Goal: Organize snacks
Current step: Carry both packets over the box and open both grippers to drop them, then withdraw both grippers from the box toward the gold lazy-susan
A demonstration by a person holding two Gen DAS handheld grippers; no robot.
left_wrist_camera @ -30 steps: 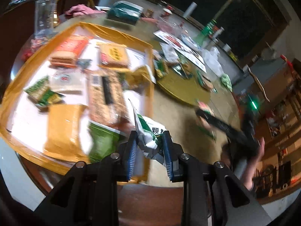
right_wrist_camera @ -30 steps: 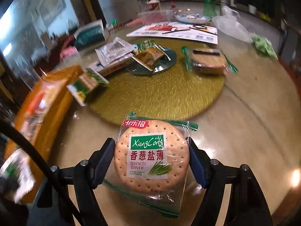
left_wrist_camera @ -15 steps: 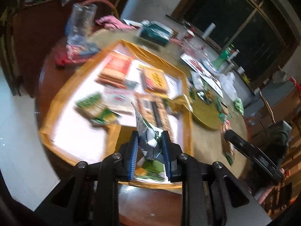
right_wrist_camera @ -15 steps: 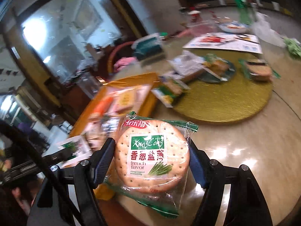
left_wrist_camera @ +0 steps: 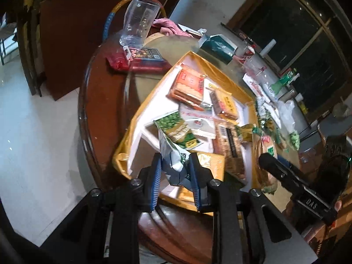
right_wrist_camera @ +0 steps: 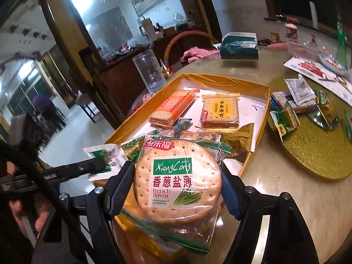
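My left gripper (left_wrist_camera: pixel 175 158) is shut on a crumpled white-and-green snack packet (left_wrist_camera: pixel 173 167) and holds it over the near end of the gold tray (left_wrist_camera: pixel 140 112). My right gripper (right_wrist_camera: pixel 176 167) is shut on a round cracker pack (right_wrist_camera: pixel 178 182) with a green label, held above the tray's near corner (right_wrist_camera: pixel 220 79). In the right wrist view the left gripper's packet (right_wrist_camera: pixel 103 155) shows at the left. Several snack packs lie in the tray: an orange wafer pack (right_wrist_camera: pixel 173 107), a square cracker pack (right_wrist_camera: pixel 220 111) and green pea bags (left_wrist_camera: pixel 176 129).
A clear glass cup (left_wrist_camera: pixel 140 25) and a red packet (left_wrist_camera: pixel 134 62) stand beyond the tray near the table's edge. A gold round mat (right_wrist_camera: pixel 314 151) with more wrapped snacks (right_wrist_camera: pixel 292 101) lies to the right. A teal tissue pack (right_wrist_camera: pixel 238 46) sits at the back.
Both grippers have carried their packs from the bare tabletop to above the tray. The right one rose and swung left, away from the gold mat. Neither grip has altered.
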